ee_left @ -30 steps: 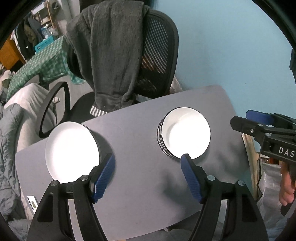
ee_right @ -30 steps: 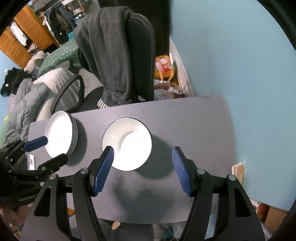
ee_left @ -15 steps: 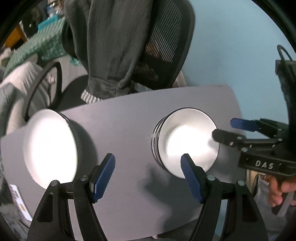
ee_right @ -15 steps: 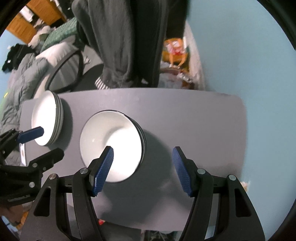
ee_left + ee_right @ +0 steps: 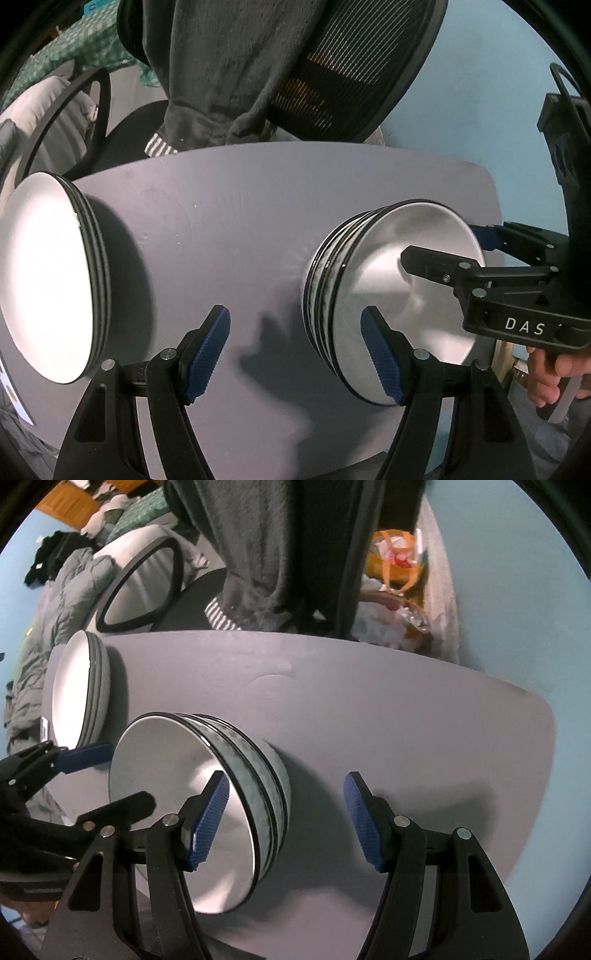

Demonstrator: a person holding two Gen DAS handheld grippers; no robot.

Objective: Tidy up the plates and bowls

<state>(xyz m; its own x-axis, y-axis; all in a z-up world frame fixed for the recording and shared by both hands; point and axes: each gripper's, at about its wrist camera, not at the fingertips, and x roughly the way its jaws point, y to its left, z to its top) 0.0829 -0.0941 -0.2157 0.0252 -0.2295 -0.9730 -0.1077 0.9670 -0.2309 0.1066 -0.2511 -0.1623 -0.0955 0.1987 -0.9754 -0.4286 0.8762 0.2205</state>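
Several nested white bowls with dark rims (image 5: pixel 369 273) (image 5: pixel 166 768) form a stack on the grey table (image 5: pixel 240 206) (image 5: pixel 406 720). A stack of white plates (image 5: pixel 44 273) (image 5: pixel 74 694) sits further left. My left gripper (image 5: pixel 295 332) (image 5: pixel 107 781) is open just above the table; the bowl stack's left rim lies between its fingers, untouched. My right gripper (image 5: pixel 284 797) (image 5: pixel 443 245) is open too. It straddles the stack's right rim, one finger over the top bowl's hollow and the other over bare table. Neither holds anything.
An office chair (image 5: pixel 351 74) draped with a dark grey garment (image 5: pixel 266 554) stands behind the table. A bin of rubbish (image 5: pixel 399 602) sits by the blue wall. A phone (image 5: pixel 11 387) lies at the table's left edge. A hand (image 5: pixel 550 373) grips the right tool.
Both grippers have come down close over the bowl stack, which now looks much larger. Their jaws stand as wide as before, and the dishes have not moved.
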